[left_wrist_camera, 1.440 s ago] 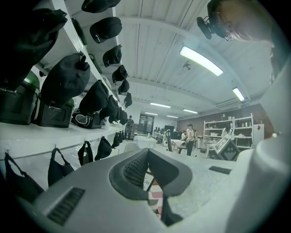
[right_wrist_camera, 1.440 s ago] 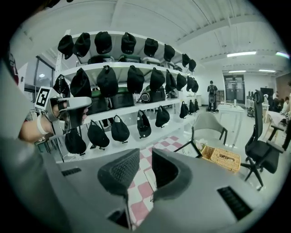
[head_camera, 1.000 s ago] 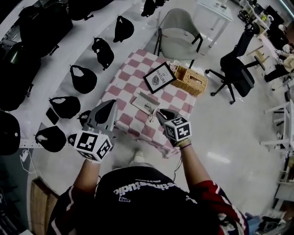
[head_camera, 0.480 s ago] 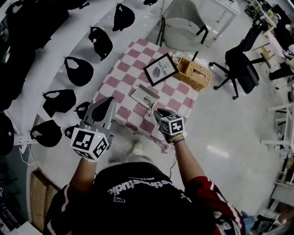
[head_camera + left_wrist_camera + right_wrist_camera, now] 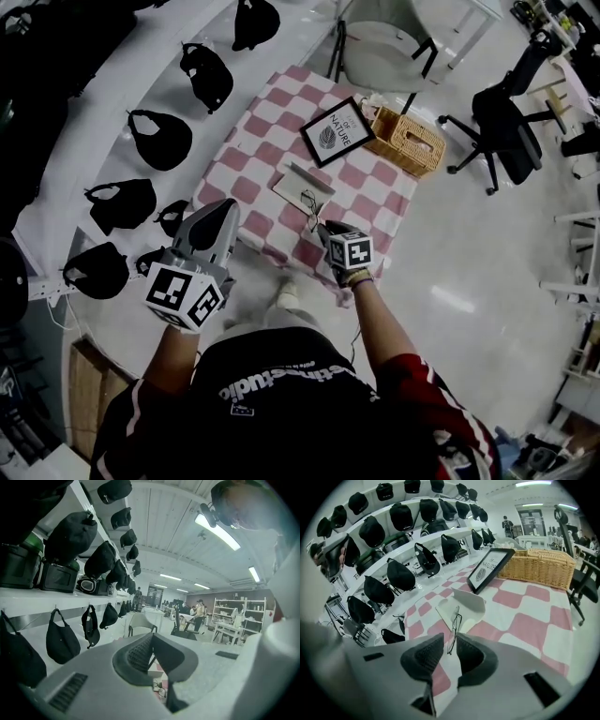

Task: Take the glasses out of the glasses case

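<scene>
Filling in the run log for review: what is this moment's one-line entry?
right gripper: shut on glasses | glasses case: open, on checked table | left gripper: shut, empty | glasses: at case's near edge

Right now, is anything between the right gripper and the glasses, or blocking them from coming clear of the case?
Nothing visible. The glasses already stand edge-on between the right gripper's jaws, at the near edge of the open case, with only bare checked cloth around them. The left gripper is shut and held off to the side.
</scene>
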### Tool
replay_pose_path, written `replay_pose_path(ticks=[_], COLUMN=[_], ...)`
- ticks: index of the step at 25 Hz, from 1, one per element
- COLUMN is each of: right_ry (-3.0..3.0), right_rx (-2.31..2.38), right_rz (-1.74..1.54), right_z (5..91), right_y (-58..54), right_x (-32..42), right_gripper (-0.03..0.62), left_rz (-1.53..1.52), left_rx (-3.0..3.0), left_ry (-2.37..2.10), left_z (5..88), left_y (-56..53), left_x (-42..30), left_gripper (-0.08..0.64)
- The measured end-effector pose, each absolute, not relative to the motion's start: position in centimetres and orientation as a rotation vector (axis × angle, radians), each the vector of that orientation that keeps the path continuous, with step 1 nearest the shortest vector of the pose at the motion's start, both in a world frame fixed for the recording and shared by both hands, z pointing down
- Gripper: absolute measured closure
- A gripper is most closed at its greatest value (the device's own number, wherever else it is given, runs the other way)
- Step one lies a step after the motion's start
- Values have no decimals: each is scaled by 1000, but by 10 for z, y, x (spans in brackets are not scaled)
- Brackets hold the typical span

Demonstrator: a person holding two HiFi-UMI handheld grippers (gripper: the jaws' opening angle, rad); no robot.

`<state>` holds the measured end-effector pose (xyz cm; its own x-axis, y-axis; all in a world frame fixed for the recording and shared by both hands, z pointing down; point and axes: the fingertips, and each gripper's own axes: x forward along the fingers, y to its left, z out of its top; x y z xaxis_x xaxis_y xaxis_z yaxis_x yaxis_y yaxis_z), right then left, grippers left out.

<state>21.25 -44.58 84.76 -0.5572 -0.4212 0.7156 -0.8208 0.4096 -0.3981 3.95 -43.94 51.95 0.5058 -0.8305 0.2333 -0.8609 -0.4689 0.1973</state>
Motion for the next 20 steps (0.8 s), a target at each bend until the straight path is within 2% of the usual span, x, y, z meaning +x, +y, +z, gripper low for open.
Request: replay_pose_path(ticks=[7, 16, 20], right_ry=[-2111, -2108, -2090], right_rx=[1046, 998, 1014], right_rz=[1133, 1092, 1081], right_z=[878, 884, 886], right_y=[-445, -455, -458], right_x=[210, 196, 197], right_gripper=[509, 511, 543], left_rz=[181, 218, 221], left_rx=[2434, 2404, 2398], left_ry=[-1447, -1478, -1493], left_z=[526, 533, 532], left_y=[-439, -434, -433], left_x=[30, 16, 10], left_gripper=[554, 554, 554])
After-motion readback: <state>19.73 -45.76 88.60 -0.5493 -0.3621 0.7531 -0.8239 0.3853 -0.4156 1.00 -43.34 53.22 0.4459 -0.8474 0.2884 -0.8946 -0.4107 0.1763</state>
